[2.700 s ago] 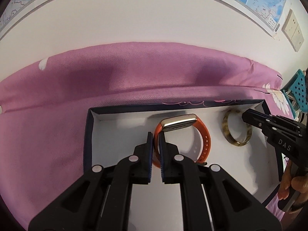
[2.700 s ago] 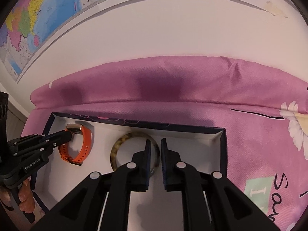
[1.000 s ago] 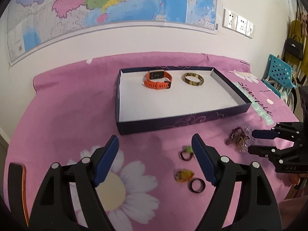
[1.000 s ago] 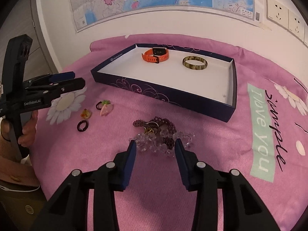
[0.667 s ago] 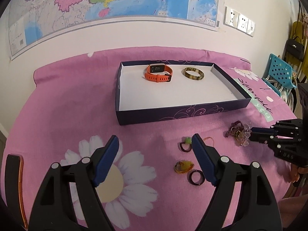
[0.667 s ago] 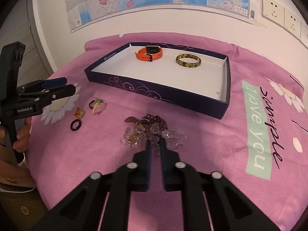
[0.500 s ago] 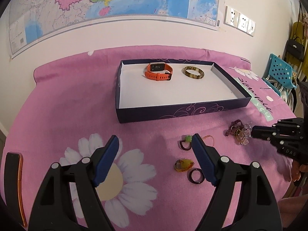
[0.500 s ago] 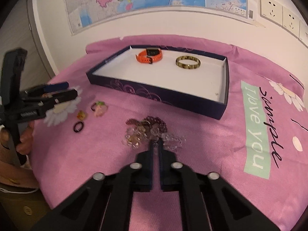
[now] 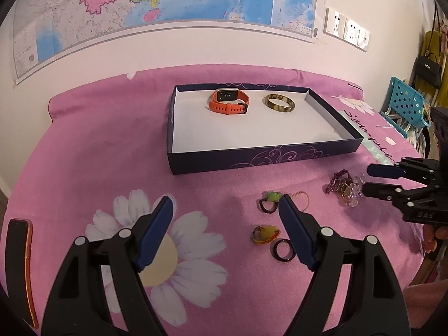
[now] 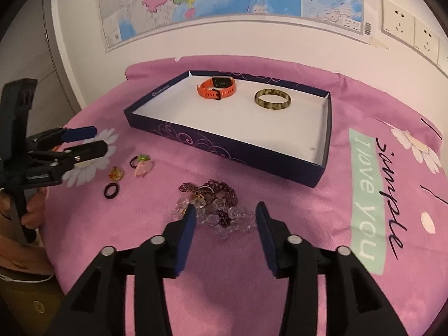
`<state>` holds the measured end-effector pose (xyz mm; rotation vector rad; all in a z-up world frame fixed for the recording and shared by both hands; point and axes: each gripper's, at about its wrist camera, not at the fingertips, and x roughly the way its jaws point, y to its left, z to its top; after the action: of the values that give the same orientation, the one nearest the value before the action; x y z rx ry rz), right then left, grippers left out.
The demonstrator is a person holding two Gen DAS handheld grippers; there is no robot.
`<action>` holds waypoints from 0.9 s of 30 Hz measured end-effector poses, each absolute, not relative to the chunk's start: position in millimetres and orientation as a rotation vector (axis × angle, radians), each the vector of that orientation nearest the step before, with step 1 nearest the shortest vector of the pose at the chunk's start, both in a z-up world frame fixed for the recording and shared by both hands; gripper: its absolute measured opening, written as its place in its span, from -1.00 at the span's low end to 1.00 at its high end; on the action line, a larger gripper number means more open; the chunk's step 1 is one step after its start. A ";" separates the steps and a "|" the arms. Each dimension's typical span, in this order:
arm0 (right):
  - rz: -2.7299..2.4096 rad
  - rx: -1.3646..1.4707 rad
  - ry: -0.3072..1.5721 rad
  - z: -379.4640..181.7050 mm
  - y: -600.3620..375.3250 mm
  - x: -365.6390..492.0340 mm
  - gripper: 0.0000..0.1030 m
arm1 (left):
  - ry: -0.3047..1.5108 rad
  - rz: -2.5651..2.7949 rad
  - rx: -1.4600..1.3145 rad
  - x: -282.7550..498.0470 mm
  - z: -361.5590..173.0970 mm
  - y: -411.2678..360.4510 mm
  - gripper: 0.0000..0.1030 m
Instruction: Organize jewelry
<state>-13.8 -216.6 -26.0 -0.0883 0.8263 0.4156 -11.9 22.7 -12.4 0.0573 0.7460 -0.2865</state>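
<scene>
Jewelry done, left wrist view: orange watch point(image 9: 229, 102) and bangle point(image 9: 279, 103) lie in box point(image 9: 252, 159), 12 o'clock.
Left gripper point(image 9: 225, 210): spread wide, empty; rings point(image 9: 268, 200) at 3 o'clock.
Jewelry left, right wrist view: bead tangle point(image 10: 212, 204), 12 o'clock, on cloth point(image 10: 280, 196).
Right gripper point(image 10: 225, 214): jaws opening, nothing gripped.

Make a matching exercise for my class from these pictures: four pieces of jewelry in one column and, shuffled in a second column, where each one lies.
Things:
1. orange watch
2. bangle
3. bead pile
4. black ring

Places:
A. on the cloth, just ahead of the opening right gripper
B. in the box, right of the watch
C. on the cloth, by the left gripper, nearest its camera
D. in the box, left of the bangle

Pairs: 1-D, 2-B, 3-A, 4-C
</scene>
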 end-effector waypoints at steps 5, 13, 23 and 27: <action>0.425 -0.141 0.832 -31.4 -209.4 -9.5 -0.06 | 0.759 -0.286 0.053 -10.7 -14.9 22.5 0.49; 0.450 -0.202 0.843 -34.5 -205.6 -16.6 -0.71 | 0.778 -0.284 0.047 -8.2 -18.1 21.7 0.49; 0.479 -0.106 0.855 -26.9 -221.0 -27.4 -0.85 | 0.776 -0.290 0.050 -9.3 -16.8 21.8 0.49; 0.498 -0.070 0.838 -18.2 -225.7 -35.6 -0.85 | 0.771 -0.304 0.062 -12.9 -15.8 20.0 0.49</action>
<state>-35.6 -225.7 -18.2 -0.0702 0.8379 0.4976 -12.9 20.0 -15.8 0.0617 0.7711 -0.3045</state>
